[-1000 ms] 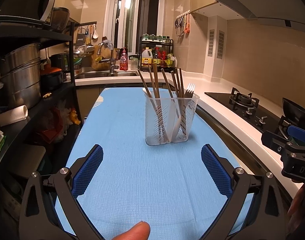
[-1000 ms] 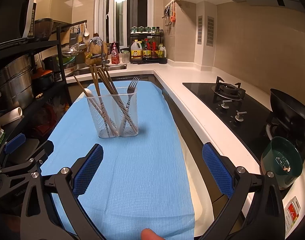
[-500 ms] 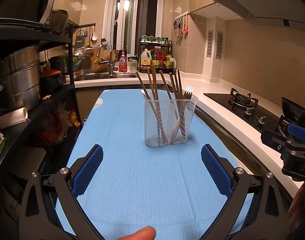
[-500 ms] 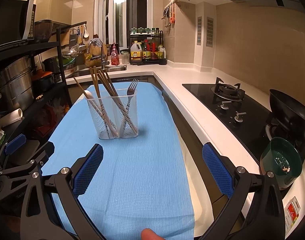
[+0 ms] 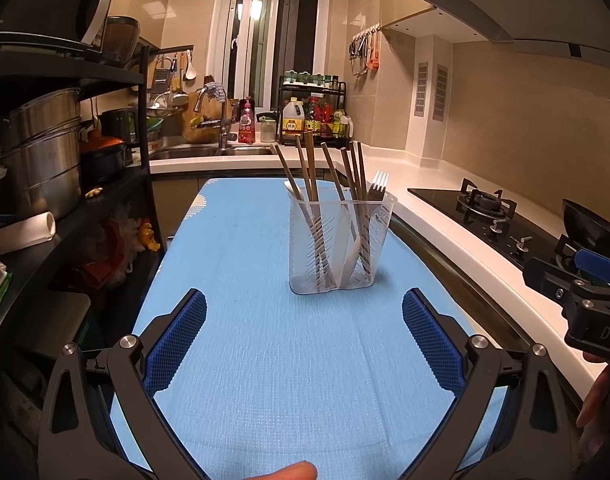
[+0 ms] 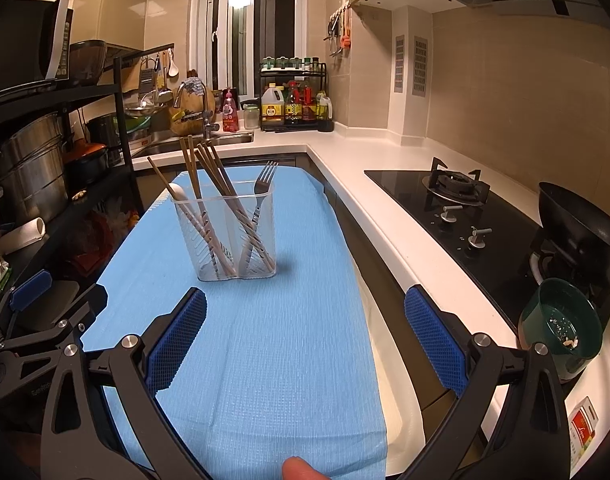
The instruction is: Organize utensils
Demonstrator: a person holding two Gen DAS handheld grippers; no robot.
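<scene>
A clear plastic utensil holder (image 5: pixel 339 242) (image 6: pixel 229 236) stands upright on the blue cloth (image 5: pixel 265 360) (image 6: pixel 265 340). It holds several brown chopsticks (image 5: pixel 311 172) (image 6: pixel 209 168), a metal fork (image 5: pixel 377 186) (image 6: pixel 263 180) and a white spoon (image 6: pixel 177 191). My left gripper (image 5: pixel 303 332) is open, low over the cloth, a short way in front of the holder with nothing between its blue pads (image 5: pixel 177 340). My right gripper (image 6: pixel 305 336) is open too, to the right and nearer than the holder, also empty.
A black shelf rack (image 5: pixel 65 184) with steel pots stands left of the cloth. On the right a white counter (image 6: pixel 385 208) carries a gas hob (image 6: pixel 453 192), a black wok (image 6: pixel 577 216) and a green bowl (image 6: pixel 561 328). The sink (image 6: pixel 209 140) and a bottle rack (image 6: pixel 293 100) lie behind.
Both grippers have drifted back and up slightly, so the holder sits a little lower and farther in view. Both stay open and empty; the utensils have not moved.
</scene>
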